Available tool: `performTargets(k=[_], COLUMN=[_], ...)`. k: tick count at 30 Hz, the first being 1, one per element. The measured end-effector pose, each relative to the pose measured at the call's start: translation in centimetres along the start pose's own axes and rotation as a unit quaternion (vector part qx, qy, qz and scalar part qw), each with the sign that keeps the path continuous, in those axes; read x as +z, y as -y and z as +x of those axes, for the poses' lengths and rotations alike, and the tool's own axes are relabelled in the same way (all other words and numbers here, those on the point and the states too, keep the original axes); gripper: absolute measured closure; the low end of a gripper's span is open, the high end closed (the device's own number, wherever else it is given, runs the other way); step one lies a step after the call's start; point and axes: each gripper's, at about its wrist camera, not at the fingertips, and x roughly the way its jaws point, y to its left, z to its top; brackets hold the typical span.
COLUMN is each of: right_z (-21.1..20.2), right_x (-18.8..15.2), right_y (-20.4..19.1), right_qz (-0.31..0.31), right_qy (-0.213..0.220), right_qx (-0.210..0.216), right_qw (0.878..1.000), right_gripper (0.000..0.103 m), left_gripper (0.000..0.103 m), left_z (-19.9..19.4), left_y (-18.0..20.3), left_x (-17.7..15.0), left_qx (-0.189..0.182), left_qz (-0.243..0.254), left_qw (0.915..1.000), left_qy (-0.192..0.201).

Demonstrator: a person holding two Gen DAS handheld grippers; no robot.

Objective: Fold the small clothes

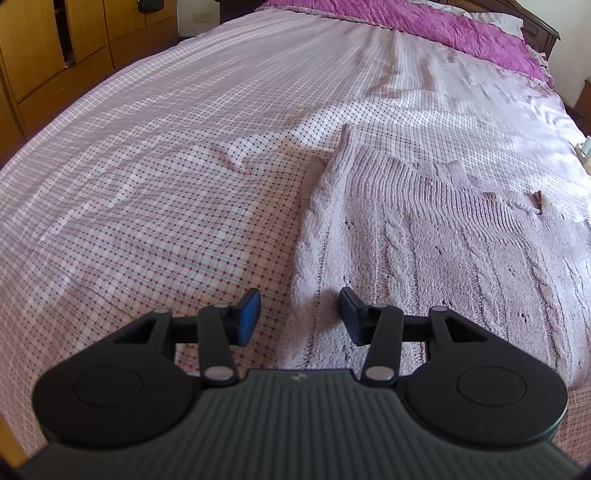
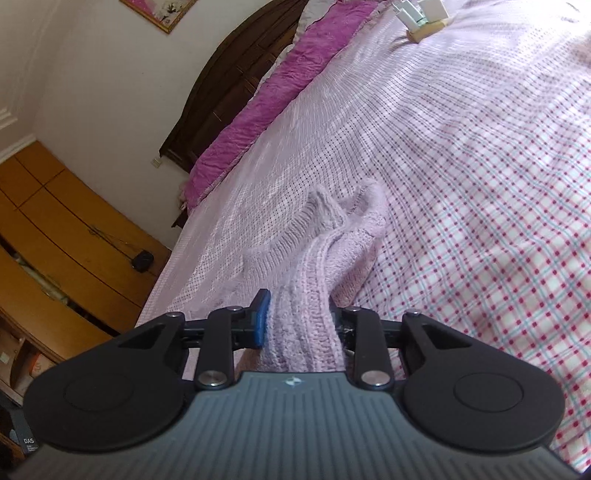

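Note:
A pale pink knitted sweater (image 1: 424, 236) lies on the checked bedsheet (image 1: 147, 206), to the right in the left wrist view. My left gripper (image 1: 300, 316) is open and empty, hovering over the sweater's near left edge. In the right wrist view my right gripper (image 2: 301, 322) is shut on a bunched fold of the same sweater (image 2: 325, 236), lifted off the bed; the rest of it trails away ahead of the fingers. The right blue pad is hidden by the knit.
A magenta quilt (image 1: 424, 26) lies along the head of the bed by a dark wooden headboard (image 2: 236, 85). Wooden cabinets (image 1: 55, 55) stand beside the bed. Small white items (image 2: 424, 14) sit on the bed's far part.

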Motion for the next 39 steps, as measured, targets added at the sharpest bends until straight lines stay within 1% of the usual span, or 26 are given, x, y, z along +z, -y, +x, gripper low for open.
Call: performTargets(k=[3,9,18,24,28,32,36,39], right_z=[-0.3,-0.5,0.5,1.5,3.1,5.5,8.7,11.9], right_x=[0.0,0.3,-0.3,-1.9,-3.6,-6.3,-9.8,-13.2], right_y=[-0.3,-3.7,-11.2,-16.5,-20.0,-23.3,-26.1,-28.0], right_qz=[0.001,-0.018,-0.065,-0.082,-0.094,-0.104,-0.144,-0.19], right_qy=[0.008,0.027,0.022,0.01,-0.007,-0.042,-0.08,-0.125], right_qx=[0.014,0.061,0.134,0.169,0.185,0.191,0.171,0.144], right_qw=[1.0,0.998,0.989,0.982,0.978,0.975,0.971,0.963], right_gripper=[0.076,0.08,0.082,0.082,0.082,0.082,0.082,0.082], left_gripper=[0.054,0.054,0.054,0.054,0.054,0.054,0.054,0.054], left_z=[-0.6,-2.1,-3.7,-4.4,-4.8,-5.4,-6.3,-6.5], left_y=[-0.3,-1.6,-4.2,-5.7,-6.5,-7.3,-8.2,-8.7], left_x=[0.2,1.0,1.9,2.1,2.2,2.6,3.4,3.9], left_qx=[0.001,0.009,0.009,0.011,0.013,0.02,0.028,0.029], left_qz=[0.002,0.005,-0.013,-0.022,-0.024,-0.012,-0.001,-0.001], left_qw=[1.0,0.9996,0.9992,0.9987,0.9984,0.9981,0.997,0.9965], left_qy=[0.006,0.025,0.038,0.045,0.049,0.056,0.072,0.078])
